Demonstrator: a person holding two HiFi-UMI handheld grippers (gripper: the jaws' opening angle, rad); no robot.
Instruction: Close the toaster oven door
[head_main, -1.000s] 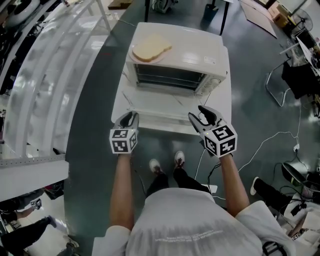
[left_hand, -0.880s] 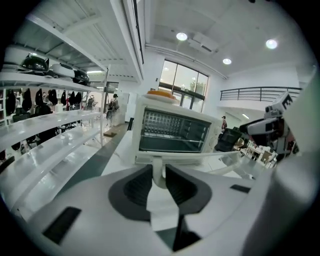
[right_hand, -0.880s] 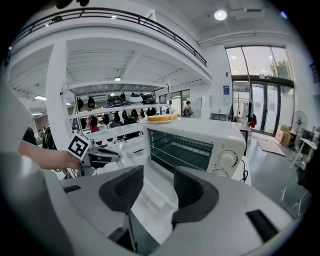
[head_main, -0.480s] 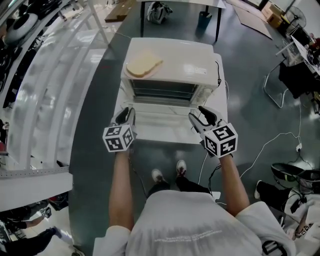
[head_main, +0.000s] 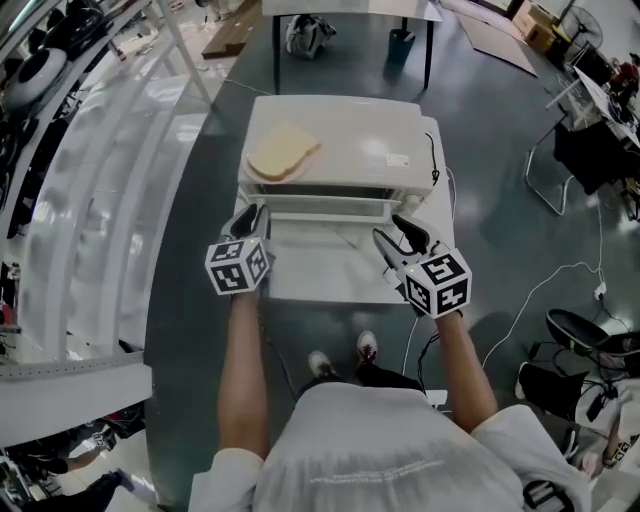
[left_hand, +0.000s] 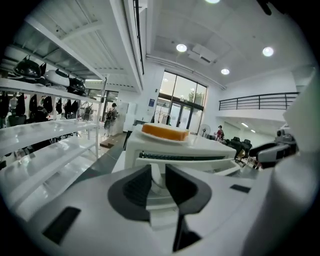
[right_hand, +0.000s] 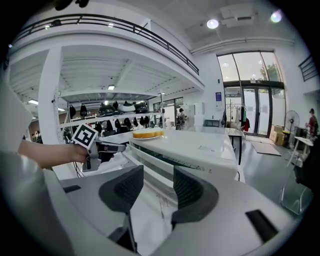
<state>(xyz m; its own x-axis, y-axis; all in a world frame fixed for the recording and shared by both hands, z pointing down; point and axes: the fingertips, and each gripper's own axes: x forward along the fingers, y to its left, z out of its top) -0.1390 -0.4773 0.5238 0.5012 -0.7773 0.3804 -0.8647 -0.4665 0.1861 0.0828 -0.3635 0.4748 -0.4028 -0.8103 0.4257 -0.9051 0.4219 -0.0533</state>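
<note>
A white toaster oven stands on a small white table, with a slice of bread on a plate on its roof. Its drop-down door is tilted partway up towards the front opening. My left gripper is at the door's left end, shut on the white door handle. My right gripper is open near the door's right end, with nothing between its fingers. The slanted door and the bread also show in the right gripper view.
White shelving racks run along the left. A dark-legged table stands behind the oven. Cables and a chair lie on the floor at right. The person's feet are just before the table.
The door lay flat open a second ago and has swung up towards the oven. Both grippers have moved forward with it, the left one staying on the handle.
</note>
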